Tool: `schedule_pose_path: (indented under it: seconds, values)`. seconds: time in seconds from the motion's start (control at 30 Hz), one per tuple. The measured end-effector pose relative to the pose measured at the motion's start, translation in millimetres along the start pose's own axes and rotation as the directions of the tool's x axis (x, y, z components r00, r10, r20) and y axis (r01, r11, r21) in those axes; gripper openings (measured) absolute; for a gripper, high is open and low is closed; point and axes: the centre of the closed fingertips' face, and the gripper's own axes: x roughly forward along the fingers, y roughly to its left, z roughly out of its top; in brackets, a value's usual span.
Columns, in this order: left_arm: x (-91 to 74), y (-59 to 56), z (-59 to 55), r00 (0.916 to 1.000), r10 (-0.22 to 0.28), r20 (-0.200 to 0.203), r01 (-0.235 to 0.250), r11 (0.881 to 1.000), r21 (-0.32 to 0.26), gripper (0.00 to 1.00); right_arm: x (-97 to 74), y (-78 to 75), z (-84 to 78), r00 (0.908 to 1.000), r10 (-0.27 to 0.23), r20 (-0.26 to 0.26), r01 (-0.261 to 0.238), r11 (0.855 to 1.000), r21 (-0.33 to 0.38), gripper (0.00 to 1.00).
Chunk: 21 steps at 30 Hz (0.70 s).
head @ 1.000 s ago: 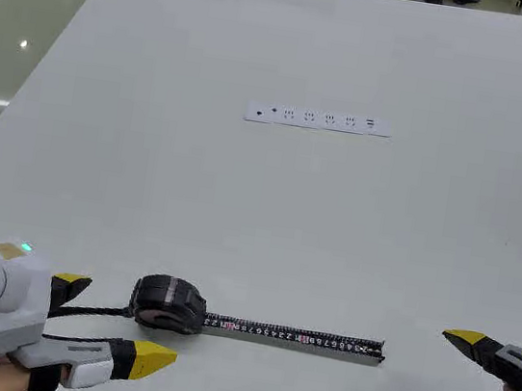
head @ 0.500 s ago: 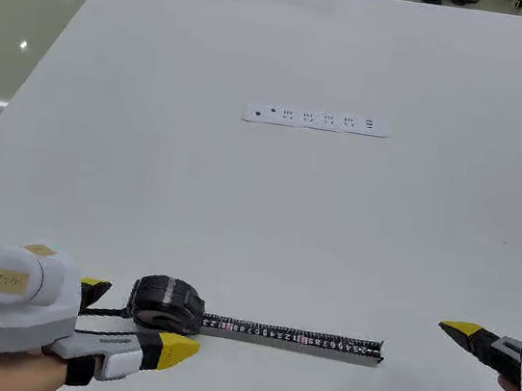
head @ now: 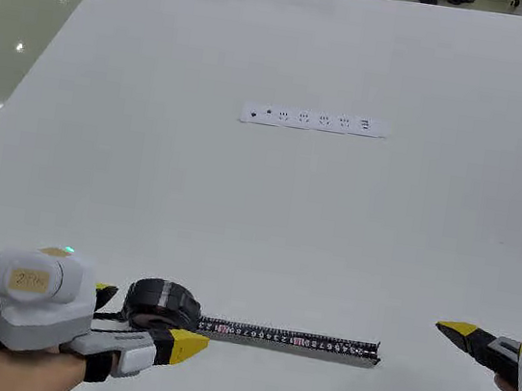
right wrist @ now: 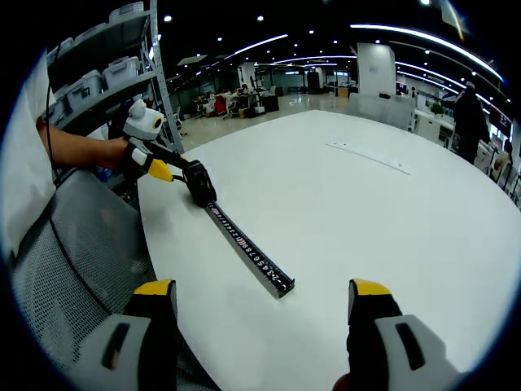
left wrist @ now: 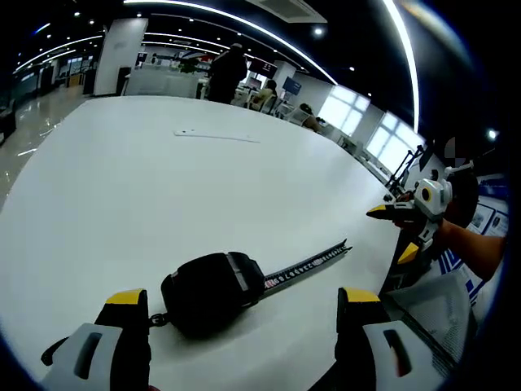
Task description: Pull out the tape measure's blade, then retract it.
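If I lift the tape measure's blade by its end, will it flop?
Probably stays fairly stiff: the blade lies straight, and only a short length is out. The case looks chunky, so it likely anchors rather than lifts. On the smooth white table it may slide.

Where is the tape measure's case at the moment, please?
In the head view the case lies near the table's front left edge, between the open left gripper's tips, with its blade stretched rightward toward the right gripper.

right gripper [right wrist: 262, 292] jaws apart | tape measure [right wrist: 199, 181] blade [right wrist: 244, 243] extended on table [right wrist: 350, 212] | left gripper [right wrist: 165, 172] beside it
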Motion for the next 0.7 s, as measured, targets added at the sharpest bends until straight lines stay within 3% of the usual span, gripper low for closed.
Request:
schedule_pose_path:
  seconds: [0.37, 0.7]
  values:
    - [10.7, -3.0, -5.1, 0.9998, 0.001, -0.021, -0.001, 1.0, -0.014, 0.91, 2.4, 0.2, -1.7, 0.9999, 0.011, 0.0, -0.011, 1.0, 0.006, 0.87]
    - [12.9, -4.2, -2.7, 0.9998, 0.013, -0.016, -0.014, 0.999, -0.03, 0.91, 4.2, 0.4, -3.4, 0.9999, 0.015, -0.001, -0.015, 1.0, 0.01, 0.87]
